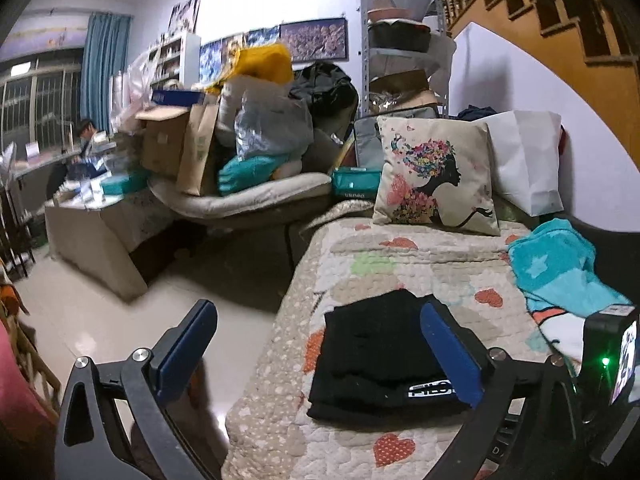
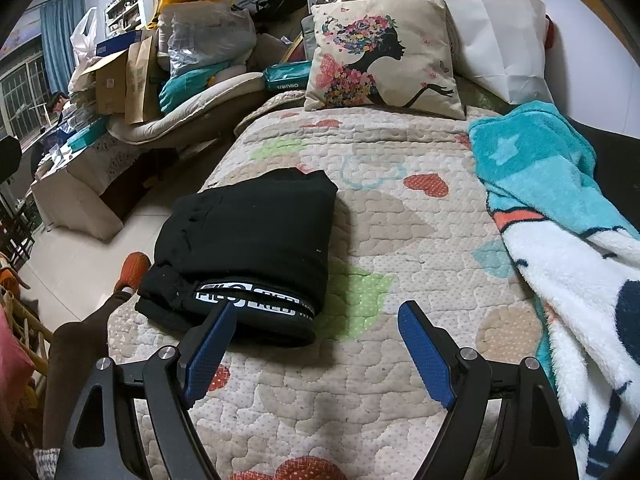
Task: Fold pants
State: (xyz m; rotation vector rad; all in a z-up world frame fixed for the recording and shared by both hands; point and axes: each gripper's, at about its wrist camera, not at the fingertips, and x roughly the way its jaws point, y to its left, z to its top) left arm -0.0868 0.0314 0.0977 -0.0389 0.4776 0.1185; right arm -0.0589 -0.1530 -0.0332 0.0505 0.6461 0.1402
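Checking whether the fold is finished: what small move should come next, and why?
Probably just draw both grippers back: the black pants already lie in a compact folded bundle on the quilt, and the left gripper and right gripper are open, holding nothing.

left wrist: bed edge, low | right: above quilt | share pants (close)

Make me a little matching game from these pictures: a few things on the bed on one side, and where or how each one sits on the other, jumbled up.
Things:
1. black pants
2. printed cushion
3. turquoise blanket
4. right gripper

Descriptions:
A. propped up at the head of the bed
B. bunched along the bed's right edge
C. folded into a compact stack, waistband lettering showing
D. open and holding nothing

Pairs: 1-C, 2-A, 3-B, 4-D
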